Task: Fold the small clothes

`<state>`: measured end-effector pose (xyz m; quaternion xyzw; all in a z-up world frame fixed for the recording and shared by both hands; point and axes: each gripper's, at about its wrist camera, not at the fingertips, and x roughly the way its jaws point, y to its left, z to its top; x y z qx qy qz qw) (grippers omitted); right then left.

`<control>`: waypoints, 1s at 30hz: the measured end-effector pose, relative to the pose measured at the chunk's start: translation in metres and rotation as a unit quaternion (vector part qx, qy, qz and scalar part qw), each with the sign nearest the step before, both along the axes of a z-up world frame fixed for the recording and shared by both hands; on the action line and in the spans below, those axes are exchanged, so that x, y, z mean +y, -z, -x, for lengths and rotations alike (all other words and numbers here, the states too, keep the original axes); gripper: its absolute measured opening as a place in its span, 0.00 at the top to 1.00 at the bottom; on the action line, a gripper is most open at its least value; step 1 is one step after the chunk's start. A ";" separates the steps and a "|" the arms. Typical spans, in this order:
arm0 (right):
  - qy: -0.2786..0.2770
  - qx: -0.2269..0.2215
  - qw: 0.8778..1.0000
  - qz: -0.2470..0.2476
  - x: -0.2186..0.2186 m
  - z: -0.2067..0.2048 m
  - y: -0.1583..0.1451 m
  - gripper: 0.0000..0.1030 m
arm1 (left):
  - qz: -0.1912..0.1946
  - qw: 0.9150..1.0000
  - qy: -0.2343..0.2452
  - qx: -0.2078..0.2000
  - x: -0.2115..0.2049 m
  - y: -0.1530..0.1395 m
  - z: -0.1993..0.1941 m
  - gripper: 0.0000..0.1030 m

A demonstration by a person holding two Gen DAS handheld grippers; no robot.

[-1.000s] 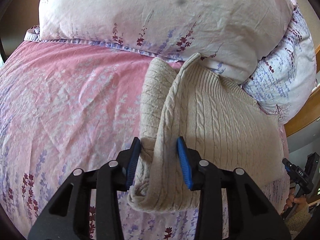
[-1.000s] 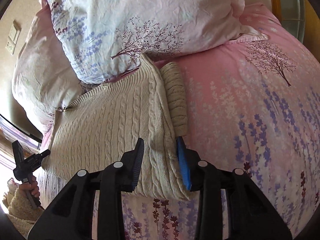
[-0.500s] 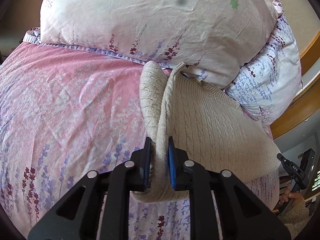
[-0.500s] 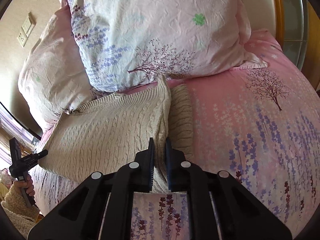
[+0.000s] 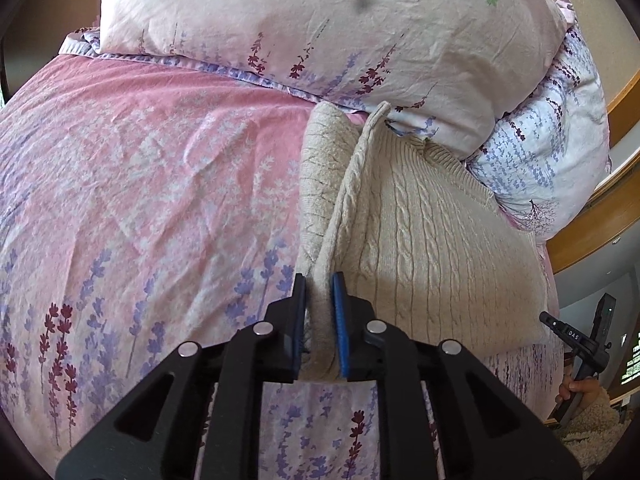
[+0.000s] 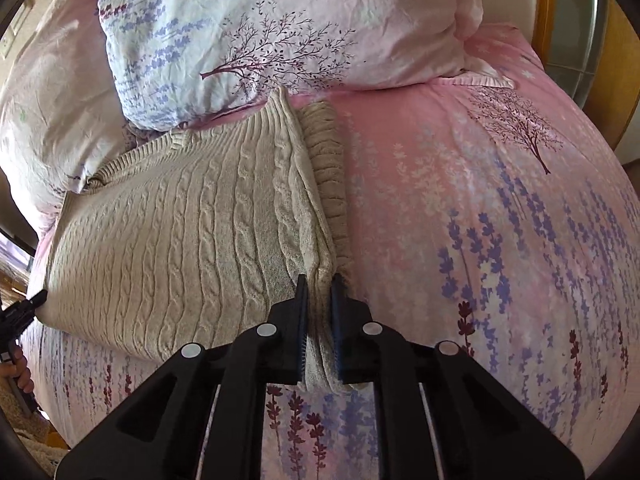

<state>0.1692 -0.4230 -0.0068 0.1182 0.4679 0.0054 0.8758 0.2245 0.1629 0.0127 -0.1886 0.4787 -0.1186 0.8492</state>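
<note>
Sweater [image 5: 432,240] spread on bedspread [image 5: 140,200], far end tucked against 2 pillows [image 5: 320,20] at the far side. In the left wrist view: bedspread bare to the left, sweater to the right, 1 folded edge raised along its left side, left gripper [image 5: 320,316] clamped on that edge at the near end. In the right wrist view: sweater [image 6: 180,232] at left, bedspread [image 6: 480,220] bare at right, right gripper [image 6: 320,312] clamped on the sweater's near right corner. Bed frame [image 5: 592,220] beyond the pillows, right.
</note>
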 end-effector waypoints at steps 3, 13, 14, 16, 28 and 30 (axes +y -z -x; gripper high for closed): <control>0.014 -0.026 1.000 0.001 0.000 0.005 -0.013 0.77 | 0.001 0.999 -0.018 -0.030 0.000 -0.014 0.004 0.68; -0.057 -0.043 0.997 0.010 0.051 -0.014 -0.006 0.54 | -0.052 0.994 0.060 -0.070 -0.071 -0.036 -0.001 0.46; -0.055 -0.035 0.998 0.016 0.052 -0.016 -0.002 0.54 | -0.052 0.995 0.060 -0.058 -0.073 -0.030 -0.003 0.46; -0.056 -0.025 0.998 0.024 0.052 -0.018 0.008 0.53 | -0.053 0.997 0.049 -0.030 -0.071 -0.015 -0.008 0.46; -0.083 -0.066 0.994 0.019 0.077 -0.033 -0.012 0.42 | 0.036 0.999 -0.021 -0.028 -0.020 -0.028 -0.023 0.35; -0.104 -0.067 0.992 0.018 0.093 -0.042 -0.013 0.41 | 0.033 0.999 -0.015 -0.014 -0.013 -0.026 -0.037 0.34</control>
